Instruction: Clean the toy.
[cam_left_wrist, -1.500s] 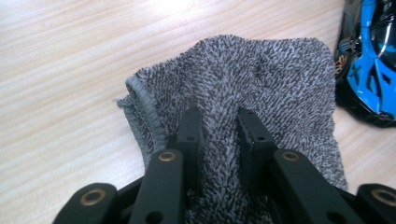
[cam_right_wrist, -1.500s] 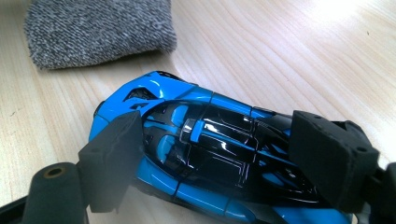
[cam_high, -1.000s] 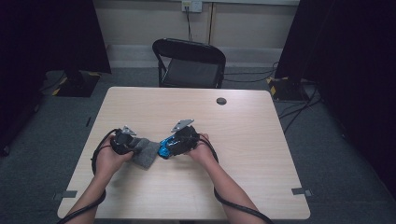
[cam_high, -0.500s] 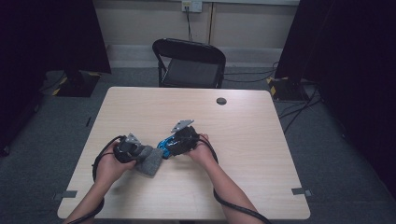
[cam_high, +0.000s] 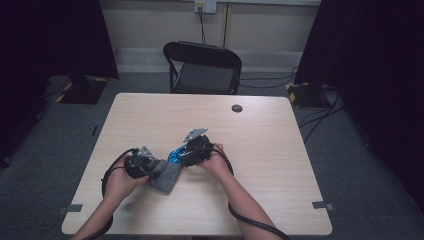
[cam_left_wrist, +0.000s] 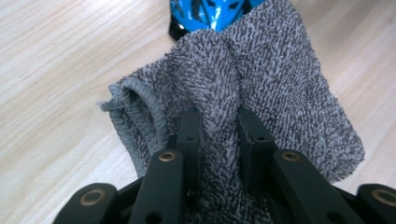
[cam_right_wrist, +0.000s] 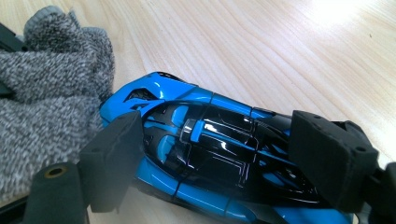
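Grey towelling cloth (cam_left_wrist: 261, 93), pinched in the left tongs (cam_left_wrist: 219, 135), apparently touches the nose of the blue toy car (cam_right_wrist: 210, 149), clamped crosswise by the right tongs (cam_right_wrist: 215, 154).

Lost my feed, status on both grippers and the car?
Left gripper shut on cloth. Right gripper shut on blue car. Cloth touching car's end on table. Nothing in the way.
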